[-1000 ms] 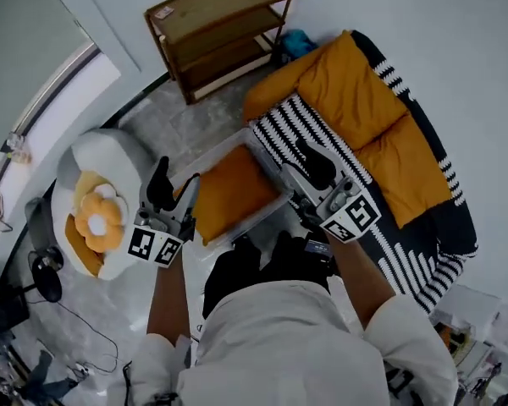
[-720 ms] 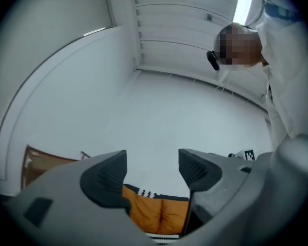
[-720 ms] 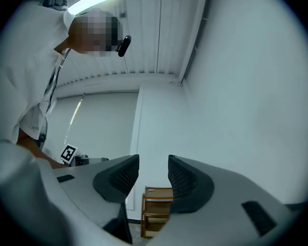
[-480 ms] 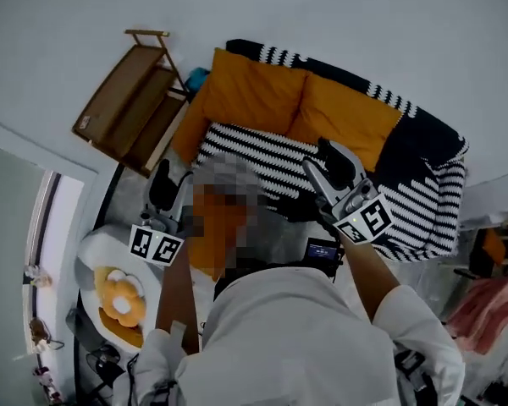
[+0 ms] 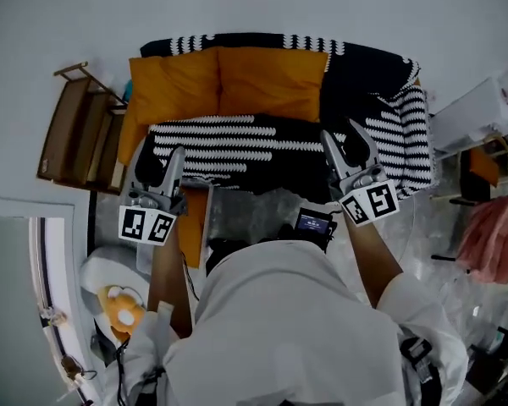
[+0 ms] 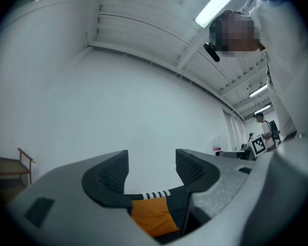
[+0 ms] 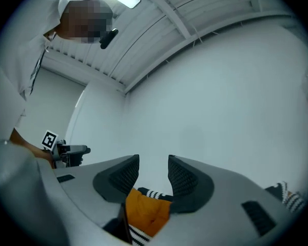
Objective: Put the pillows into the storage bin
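Pillows (image 5: 269, 83): two orange, side by side on sofa (image 5: 237, 139).
Left hand-held gripper (image 5: 162, 166): released, jaws just narrowing, nothing between.
Right hand-held gripper (image 5: 345, 149): released, empty.

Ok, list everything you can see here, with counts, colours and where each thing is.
sofa: one, black-and-white striped, against the wall
sofa pillows: two, orange, along the sofa's back
another pillow: one, orange, low in front of the sofa
storage bin: one, clear, before the sofa, partly hidden
shelf: one, brown wood, left of the sofa
flower cushion: one, yellow-white, lower left
left gripper: one, grey, jaws apart, empty, just been closing
right gripper: one, grey, jaws apart, empty
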